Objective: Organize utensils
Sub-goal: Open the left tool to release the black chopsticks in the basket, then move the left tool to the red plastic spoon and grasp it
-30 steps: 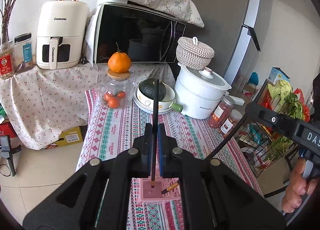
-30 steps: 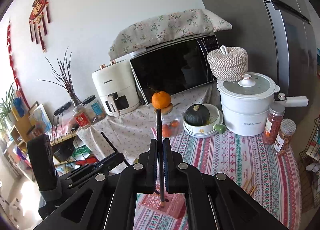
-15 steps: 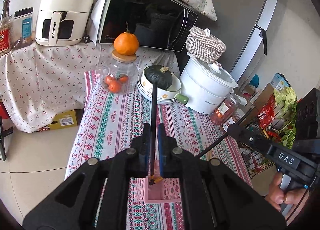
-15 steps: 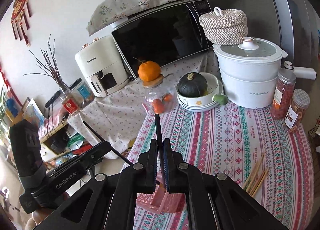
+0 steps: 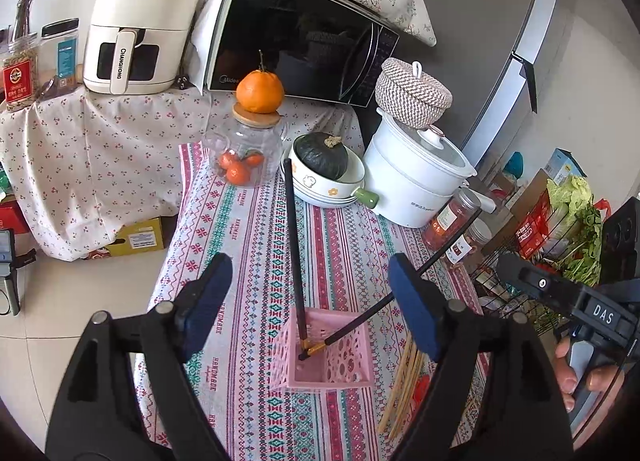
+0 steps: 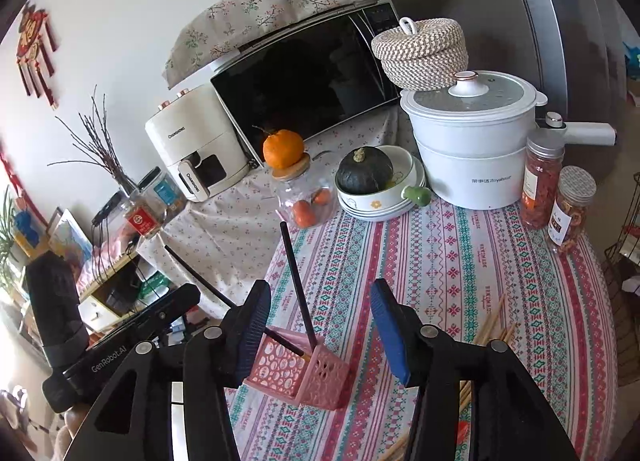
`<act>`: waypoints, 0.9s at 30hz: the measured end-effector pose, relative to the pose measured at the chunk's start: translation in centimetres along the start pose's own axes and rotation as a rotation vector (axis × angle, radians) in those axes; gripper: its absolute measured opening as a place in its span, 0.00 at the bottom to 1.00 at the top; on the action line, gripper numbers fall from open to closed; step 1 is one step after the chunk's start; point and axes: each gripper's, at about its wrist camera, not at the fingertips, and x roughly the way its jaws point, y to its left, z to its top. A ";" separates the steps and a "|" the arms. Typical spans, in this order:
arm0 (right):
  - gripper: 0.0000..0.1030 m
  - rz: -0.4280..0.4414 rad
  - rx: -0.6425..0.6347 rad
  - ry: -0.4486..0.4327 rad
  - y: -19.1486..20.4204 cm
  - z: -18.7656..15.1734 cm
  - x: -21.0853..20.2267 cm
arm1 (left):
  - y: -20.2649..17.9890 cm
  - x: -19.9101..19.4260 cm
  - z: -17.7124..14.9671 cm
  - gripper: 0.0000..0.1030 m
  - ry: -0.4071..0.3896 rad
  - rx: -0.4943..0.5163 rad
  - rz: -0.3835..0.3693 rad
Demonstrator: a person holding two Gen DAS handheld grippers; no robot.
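A pink perforated holder (image 5: 322, 353) (image 6: 298, 369) stands on the patterned tablecloth. Two black chopsticks lean in it with their gold tips at the bottom: one (image 5: 294, 257) (image 6: 298, 289) rises nearly upright, the other (image 5: 400, 289) (image 6: 224, 295) slants out to the side. My left gripper (image 5: 310, 309) is open above the holder, with nothing in its jaws. My right gripper (image 6: 316, 325) is open above the holder as well and empty. Several wooden chopsticks (image 5: 402, 385) (image 6: 490, 329) lie flat on the cloth to the right of the holder.
At the table's back stand a glass jar (image 5: 244, 149) with an orange on its lid, stacked bowls holding a dark squash (image 5: 322, 165), a white cooker (image 5: 416, 177) and two spice jars (image 6: 542, 181). A microwave (image 5: 296, 41) and air fryer (image 5: 136, 25) sit behind.
Both grippers were shut on a black chopstick each. Both have opened, and the two chopsticks now lean loose in the pink holder. Both cameras have tilted down toward the table.
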 end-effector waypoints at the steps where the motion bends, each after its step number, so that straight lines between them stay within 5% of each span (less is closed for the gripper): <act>1: 0.68 -0.007 0.008 -0.001 -0.4 -0.2 -0.5 | 0.0 -0.2 -0.2 0.82 0.003 -0.003 0.001; 6: 0.83 -0.079 0.054 0.022 -3.1 -2.0 -2.6 | -0.5 -1.0 -1.8 0.90 0.058 0.007 0.010; 13: 0.87 -0.212 0.067 0.065 -6.5 -6.2 -4.3 | -2.9 -2.0 -5.1 0.96 0.075 0.100 0.027; 18: 0.90 -0.431 0.002 0.148 -8.5 -9.5 -4.4 | -5.1 -1.1 -7.9 0.96 0.164 0.203 0.010; 27: 0.91 -0.481 0.163 0.283 -13.9 -12.1 -5.5 | -9.0 1.5 -12.5 0.96 0.358 0.351 0.003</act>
